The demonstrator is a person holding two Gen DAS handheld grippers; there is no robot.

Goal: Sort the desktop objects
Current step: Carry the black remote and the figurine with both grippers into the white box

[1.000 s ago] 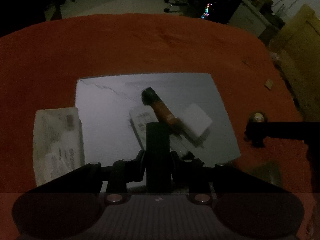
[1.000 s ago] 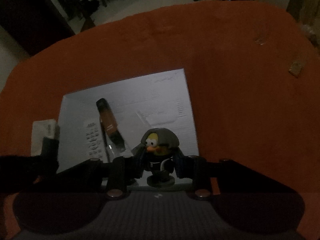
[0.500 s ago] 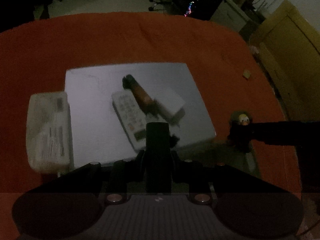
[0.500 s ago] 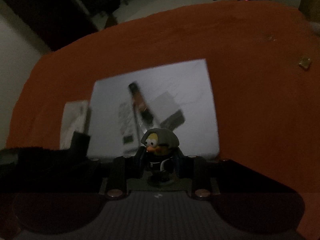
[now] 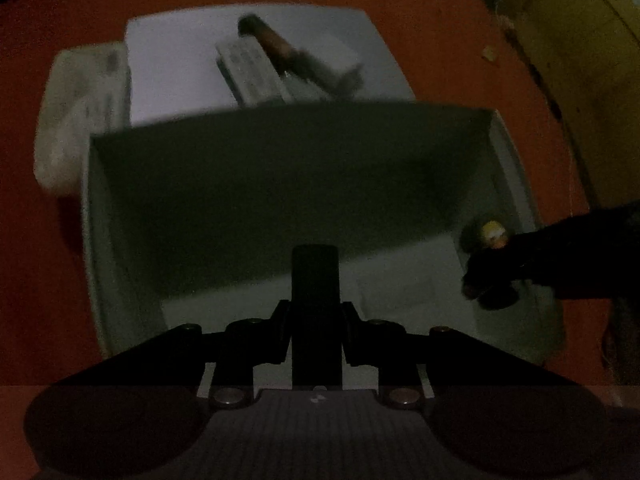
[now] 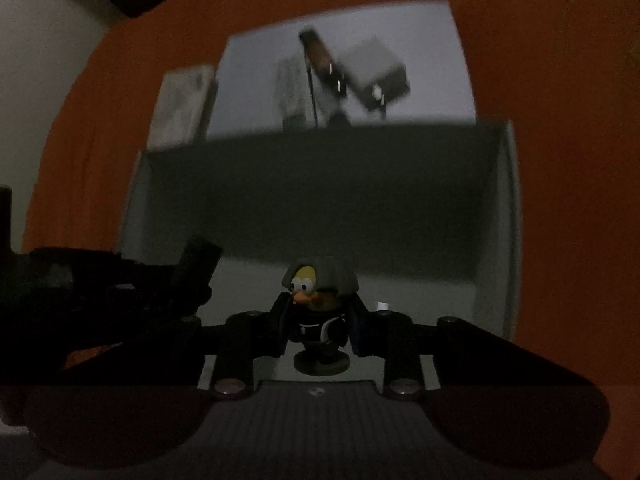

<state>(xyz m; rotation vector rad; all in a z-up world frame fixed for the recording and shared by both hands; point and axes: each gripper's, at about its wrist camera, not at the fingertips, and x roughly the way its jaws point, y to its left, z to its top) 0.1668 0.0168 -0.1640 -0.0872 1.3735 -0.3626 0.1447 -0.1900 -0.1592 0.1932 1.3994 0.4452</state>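
On the left edge of the orange cloth (image 5: 440,32) lies a pale packet (image 5: 86,108), its right side against the white sheet (image 5: 168,64) and its near end beside the far left corner of the open box (image 5: 516,168). The box sits at the near edge of the sheet, its far wall in shadow and its floor bare where it shows.

The left gripper (image 5: 315,320) hangs over the left half of the box, its jaws closed on a dark flat block (image 5: 315,280) that stands up between them. In the right wrist view this gripper (image 6: 192,292) enters from the left edge with the block (image 6: 198,268) tilted.

Near the middle of the sheet, beyond the box's far wall, a white remote (image 5: 250,68), an orange tube (image 5: 272,42) with a dark cap, and a white adapter (image 5: 332,64) lie together, touching or overlapping; all three are blurred.

The right gripper (image 6: 318,330) is over the right half of the box, its jaws clamped on the body of a small duck figure (image 6: 318,296) with a grey hood, upright on a round base. From the left wrist view the figure (image 5: 494,234) shows near the box's right wall.

A small pale scrap (image 5: 488,53) lies on the cloth toward its far right edge.
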